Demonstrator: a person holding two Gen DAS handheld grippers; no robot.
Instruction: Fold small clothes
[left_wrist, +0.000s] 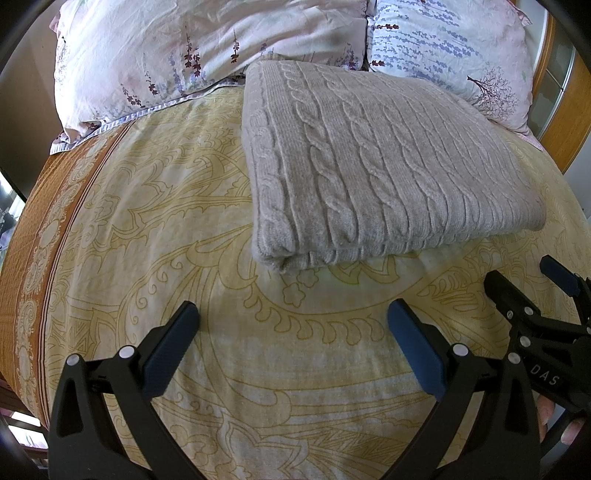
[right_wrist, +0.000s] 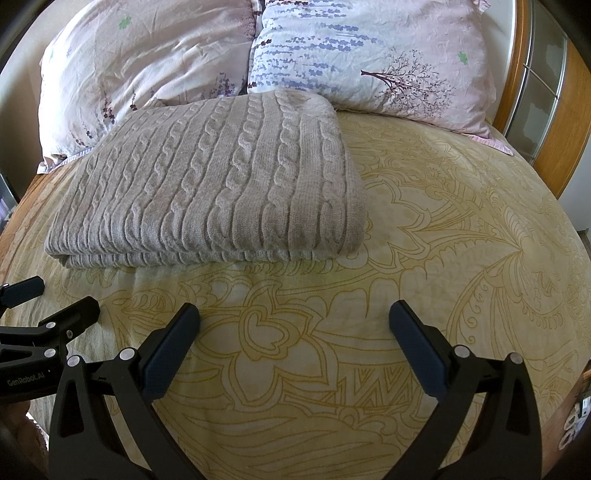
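A grey cable-knit sweater lies folded into a flat rectangle on the yellow patterned bedspread; it also shows in the right wrist view. My left gripper is open and empty, hovering over the bedspread in front of the sweater's near edge. My right gripper is open and empty too, in front of the sweater's near right corner. Each gripper shows at the edge of the other's view: the right gripper, the left gripper. Neither touches the sweater.
Two floral pillows lean behind the sweater at the head of the bed. A wooden headboard curves along the right. An orange border strip marks the bed's left edge.
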